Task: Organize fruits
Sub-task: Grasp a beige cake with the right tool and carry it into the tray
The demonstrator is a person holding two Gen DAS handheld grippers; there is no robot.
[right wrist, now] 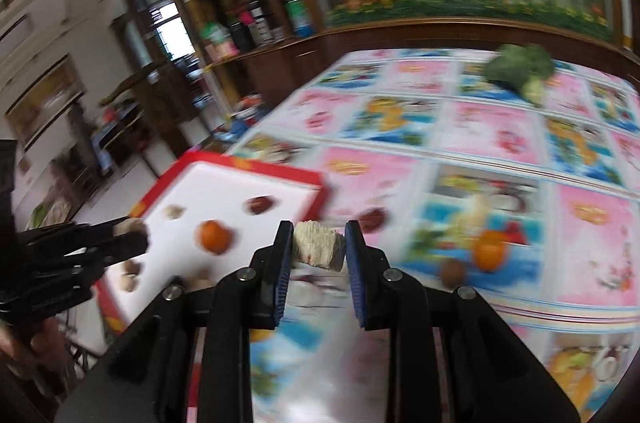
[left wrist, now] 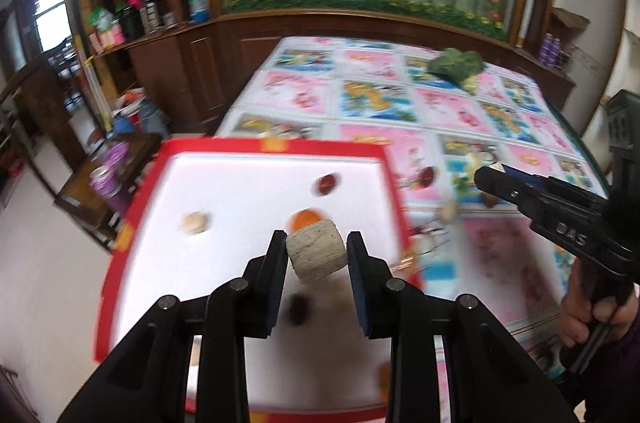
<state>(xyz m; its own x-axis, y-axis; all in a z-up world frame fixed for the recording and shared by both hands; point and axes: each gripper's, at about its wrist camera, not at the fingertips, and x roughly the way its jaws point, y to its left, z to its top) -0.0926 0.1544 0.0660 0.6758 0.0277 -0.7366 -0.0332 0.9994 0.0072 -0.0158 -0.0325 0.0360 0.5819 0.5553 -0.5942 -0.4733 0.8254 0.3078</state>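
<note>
Two grippers, each loaded: left gripper (left wrist: 317,252) clamps a pale chunk (left wrist: 316,256) above the red-rimmed tray (left wrist: 280,145); right gripper (right wrist: 319,246) pinches another pale piece (right wrist: 319,250) over the tablecloth (right wrist: 500,143), right of the tray. Mid-delivery, likely. Next: lower, release inside.

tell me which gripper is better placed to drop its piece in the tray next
Left. The left gripper holds its pale chunk right over the tray; the right gripper is beside the tray, above the tablecloth.

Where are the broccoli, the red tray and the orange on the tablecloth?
broccoli (right wrist: 520,65), right wrist view, green head.
red tray (left wrist: 280,146), left wrist view, far rim.
orange (right wrist: 490,253), right wrist view, middle of its peel.
</note>
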